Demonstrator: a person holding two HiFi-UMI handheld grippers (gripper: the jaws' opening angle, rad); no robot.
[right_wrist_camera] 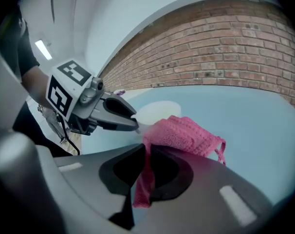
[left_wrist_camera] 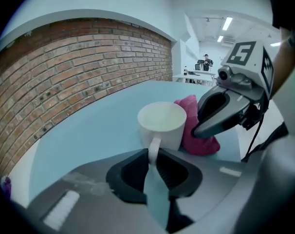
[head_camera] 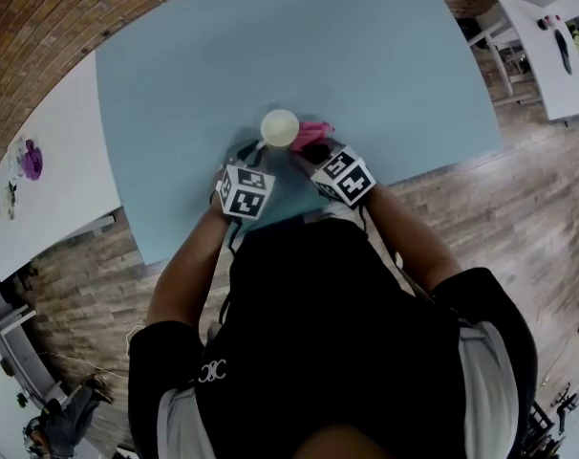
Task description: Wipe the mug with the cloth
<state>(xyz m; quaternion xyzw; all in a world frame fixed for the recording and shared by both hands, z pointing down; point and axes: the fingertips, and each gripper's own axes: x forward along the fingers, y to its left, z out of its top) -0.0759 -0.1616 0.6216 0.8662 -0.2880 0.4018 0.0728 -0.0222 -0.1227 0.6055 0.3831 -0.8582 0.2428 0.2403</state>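
A white mug (left_wrist_camera: 163,126) stands upright on the light blue table (head_camera: 270,55). My left gripper (left_wrist_camera: 152,161) is shut on the mug's handle (left_wrist_camera: 154,147). Against the mug's right side lies the pink cloth (left_wrist_camera: 196,128), and my right gripper (right_wrist_camera: 147,162) is shut on that cloth (right_wrist_camera: 184,133), with a strip of it hanging down between the jaws. In the head view the mug (head_camera: 280,127) and the cloth (head_camera: 313,134) sit just beyond both grippers, left gripper (head_camera: 256,156) and right gripper (head_camera: 309,153), near the table's front edge. The mug (right_wrist_camera: 157,112) shows partly behind the cloth in the right gripper view.
A brick wall (left_wrist_camera: 64,67) runs behind the table. White tables stand to the left (head_camera: 41,180) and far right (head_camera: 547,55), over a wood-patterned floor (head_camera: 500,199). A person stands far off in the room (left_wrist_camera: 204,62).
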